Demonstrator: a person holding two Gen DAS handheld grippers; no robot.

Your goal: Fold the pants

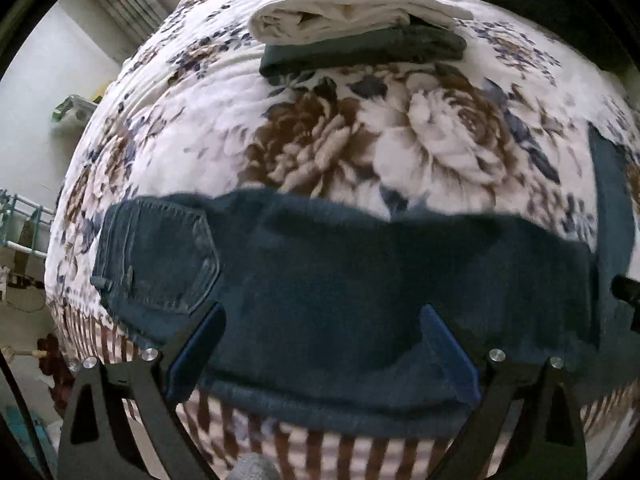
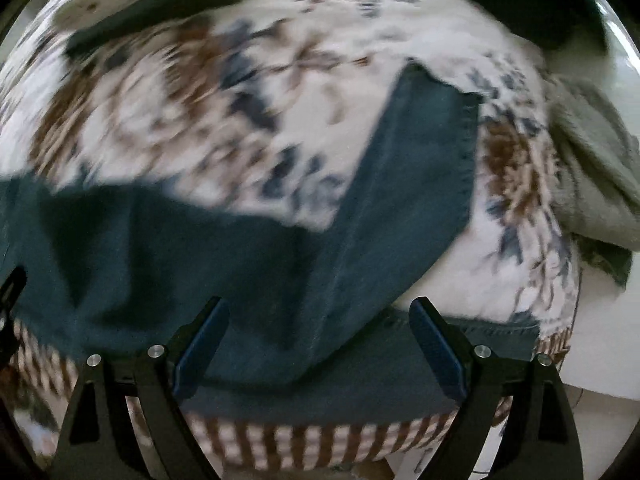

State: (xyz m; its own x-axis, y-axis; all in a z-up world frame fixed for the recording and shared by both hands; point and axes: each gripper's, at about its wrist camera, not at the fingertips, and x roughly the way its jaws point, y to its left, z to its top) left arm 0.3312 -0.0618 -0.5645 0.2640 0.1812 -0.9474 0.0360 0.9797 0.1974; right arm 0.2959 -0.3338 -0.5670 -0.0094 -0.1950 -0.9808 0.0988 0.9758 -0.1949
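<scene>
Dark blue jeans (image 1: pixel 320 272) lie across the near edge of a bed with a flowered quilt (image 1: pixel 360 140). The back pocket and waistband (image 1: pixel 156 256) are at the left in the left wrist view. One leg end (image 2: pixel 424 152) bends away toward the back in the right wrist view, and the hem of the other (image 2: pixel 496 330) lies under it. My left gripper (image 1: pixel 322 312) hangs over the jeans, open, with nothing between its blue pads. My right gripper (image 2: pixel 320 304) hangs over the leg part, also open and empty.
Folded clothes are stacked at the back of the bed: a cream piece (image 1: pixel 352 16) on a dark green one (image 1: pixel 360 50). A grey-green garment (image 2: pixel 592 184) lies at the right edge, a dark heap (image 2: pixel 532 0) at the far right. The quilt's striped border (image 1: pixel 320 452) marks the near edge.
</scene>
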